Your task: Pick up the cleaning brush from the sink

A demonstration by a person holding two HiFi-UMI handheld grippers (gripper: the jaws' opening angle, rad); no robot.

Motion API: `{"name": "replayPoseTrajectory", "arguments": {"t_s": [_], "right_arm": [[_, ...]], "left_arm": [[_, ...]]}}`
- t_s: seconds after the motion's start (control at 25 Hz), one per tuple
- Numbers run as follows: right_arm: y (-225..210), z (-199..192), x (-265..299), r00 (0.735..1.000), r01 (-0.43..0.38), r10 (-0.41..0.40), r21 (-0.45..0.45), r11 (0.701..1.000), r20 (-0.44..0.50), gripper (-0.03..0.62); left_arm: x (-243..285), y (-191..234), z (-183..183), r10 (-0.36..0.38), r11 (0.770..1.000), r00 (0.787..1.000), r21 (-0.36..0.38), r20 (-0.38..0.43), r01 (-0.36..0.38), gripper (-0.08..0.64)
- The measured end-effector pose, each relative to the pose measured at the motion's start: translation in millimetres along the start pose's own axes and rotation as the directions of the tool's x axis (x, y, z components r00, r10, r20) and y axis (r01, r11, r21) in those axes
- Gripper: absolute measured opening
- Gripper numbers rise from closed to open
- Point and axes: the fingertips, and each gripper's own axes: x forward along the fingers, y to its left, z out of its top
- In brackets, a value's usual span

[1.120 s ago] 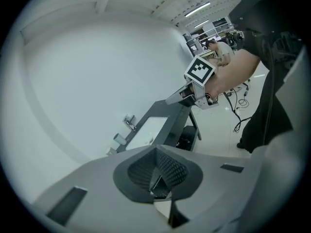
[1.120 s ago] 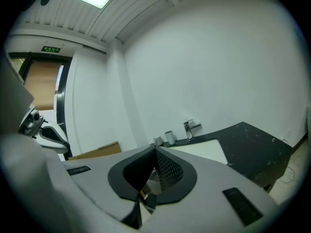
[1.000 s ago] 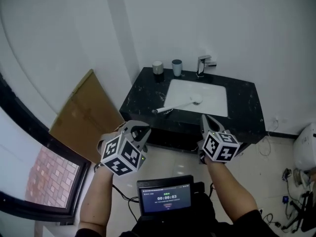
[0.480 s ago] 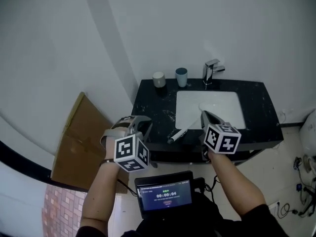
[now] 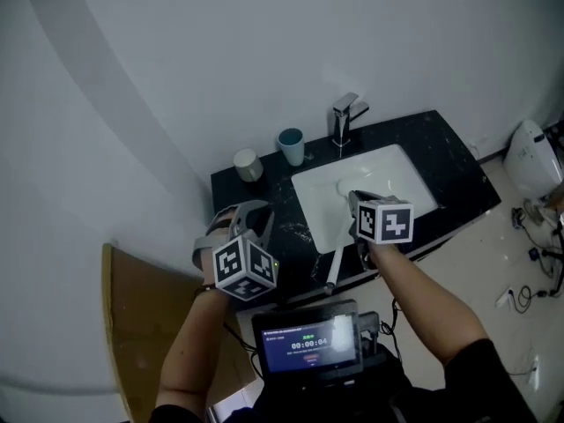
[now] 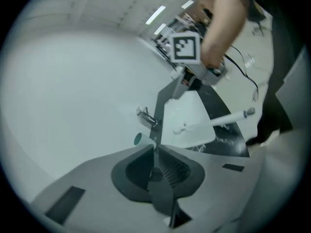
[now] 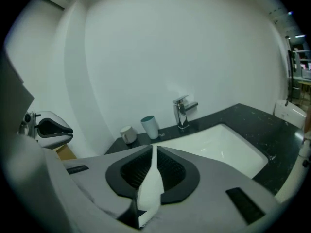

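The cleaning brush (image 5: 336,258) is white, with its head in the white sink (image 5: 388,170) and its long handle sticking out over the counter's front edge. In the left gripper view the brush (image 6: 223,120) lies the same way across the sink (image 6: 187,108). My right gripper (image 5: 355,199) hovers over the basin's front, just above the brush, with its jaws shut and the brush not held. My left gripper (image 5: 256,211) is over the counter's left end. Its jaws are opening, with nothing between them.
A chrome faucet (image 5: 345,117) stands behind the basin on the black counter (image 5: 449,161), with a teal cup (image 5: 291,146) and a pale cup (image 5: 248,163) to its left. Brown cardboard (image 5: 145,324) leans at the left. A tablet (image 5: 308,342) hangs at my chest.
Both grippers have come forward to the sink: the right one now over the basin and brush, the left one over the counter's left end. The brush lies where it was.
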Motion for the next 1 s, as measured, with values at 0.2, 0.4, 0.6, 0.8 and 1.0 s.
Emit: {"name": "replayPoseTrajectory", "arguments": {"t_s": [0.2, 0.4, 0.6, 0.8, 1.0], "right_arm": [[-7.5, -29.5, 47.5, 0.972, 0.155, -0.136, 0.085, 0.984, -0.191, 0.060], [-17.8, -70.6, 78.1, 0.912, 0.244, -0.155, 0.198, 0.949, -0.381, 0.060], [-37.5, -105.5, 110.3, 0.832, 0.293, -0.142, 0.207, 0.933, -0.536, 0.071], [-50.2, -136.5, 128.5, 0.720, 0.328, -0.159, 0.130, 0.936, -0.676, 0.167], [-56.8, -161.3, 146.4, 0.623, 0.336, -0.154, 0.084, 0.938, -0.767, 0.167]], "left_arm": [[52.2, 14.2, -26.6, -0.167, 0.841, 0.974, -0.493, 0.155, 0.223, 0.041], [101.7, 0.0, -55.0, -0.311, 0.588, 0.936, -0.740, 0.166, 0.327, 0.041], [156.4, -27.3, -89.5, -0.490, 0.410, 0.866, -0.852, 0.096, 0.326, 0.052], [186.5, -37.0, -128.6, -0.532, 0.346, 0.846, -0.921, -0.035, 0.180, 0.109], [200.5, -42.8, -147.4, -0.564, 0.305, 0.821, -0.946, -0.085, 0.111, 0.114]]}}
